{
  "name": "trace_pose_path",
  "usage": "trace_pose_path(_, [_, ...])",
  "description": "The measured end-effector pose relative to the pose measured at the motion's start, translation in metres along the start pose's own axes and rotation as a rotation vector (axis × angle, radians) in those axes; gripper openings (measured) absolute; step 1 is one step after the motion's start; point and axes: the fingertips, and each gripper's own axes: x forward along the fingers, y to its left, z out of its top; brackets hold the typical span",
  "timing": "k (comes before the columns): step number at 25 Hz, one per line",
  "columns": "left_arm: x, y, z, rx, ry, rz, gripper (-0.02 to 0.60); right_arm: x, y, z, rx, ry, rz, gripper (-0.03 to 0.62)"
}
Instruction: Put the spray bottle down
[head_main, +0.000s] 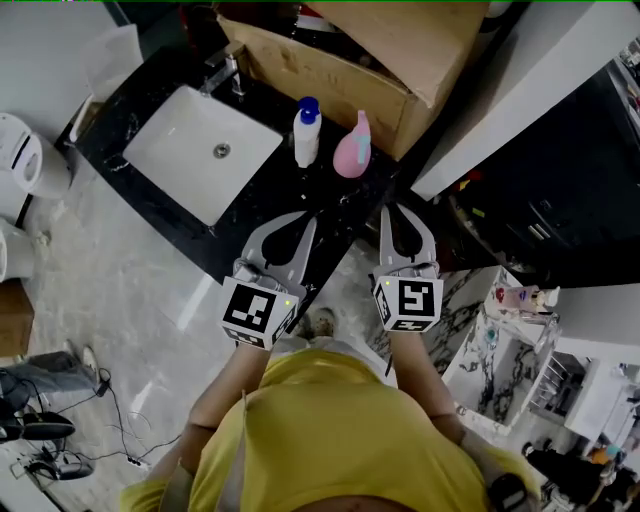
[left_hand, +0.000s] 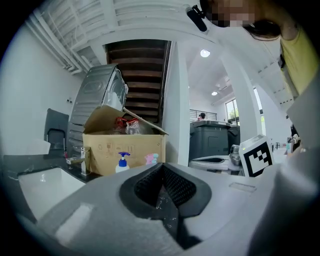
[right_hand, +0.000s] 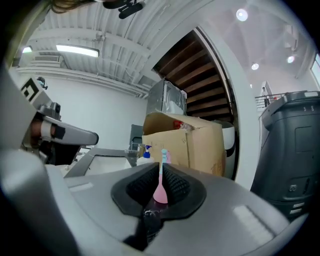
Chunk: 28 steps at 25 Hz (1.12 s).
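Here, upright pink spray bottle (head_main: 352, 150), rounded, pale blue top

My left hand-held gripper (left_hand: 162, 175) had its jaws pressed together, with nothing between them. Beyond its tip an open cardboard box (left_hand: 122, 147) stood on the dark table (left_hand: 30, 162). In front of the box stood a white bottle with a blue pump (left_hand: 122, 163) and, just beside it, a small pink thing (left_hand: 151, 159), probably the spray bottle. A white sink (left_hand: 42, 186) and a faucet (left_hand: 84, 161) lay at the left. The marker cube (left_hand: 257, 156) of my other hand-held gripper showed at the right.
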Motion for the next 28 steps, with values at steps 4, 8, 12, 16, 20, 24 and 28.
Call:
trace_pose_path(4, [-0.014,-0.006,0.008,0.019,-0.017,0.008,0.0,-0.026,0.006,0.018,0.032,-0.01,-0.009,0.0])
trace_pose_path(8, [-0.028,-0.01,0.019,0.044,-0.021,0.043,0.0,-0.046,0.017,0.043,0.043,-0.053,0.0,0.0])
trace_pose_path(12, [-0.04,-0.016,0.034,0.063,-0.036,0.073,0.0,-0.063,0.026,0.072,0.027,-0.126,0.001,0.0])
trace_pose_path(16, [-0.048,-0.02,0.046,0.078,-0.06,0.091,0.0,-0.074,0.034,0.087,0.006,-0.153,0.015,0.0])
trace_pose_path(20, [-0.053,-0.022,0.051,0.09,-0.069,0.107,0.0,-0.08,0.038,0.094,-0.013,-0.173,0.029,0.0])
trace_pose_path(24, [-0.054,-0.023,0.05,0.085,-0.065,0.114,0.0,-0.082,0.038,0.092,-0.009,-0.169,0.035,0.0])
trace_pose_path(28, [-0.055,-0.025,0.048,0.084,-0.062,0.117,0.0,-0.084,0.036,0.089,-0.003,-0.164,0.035,0.0])
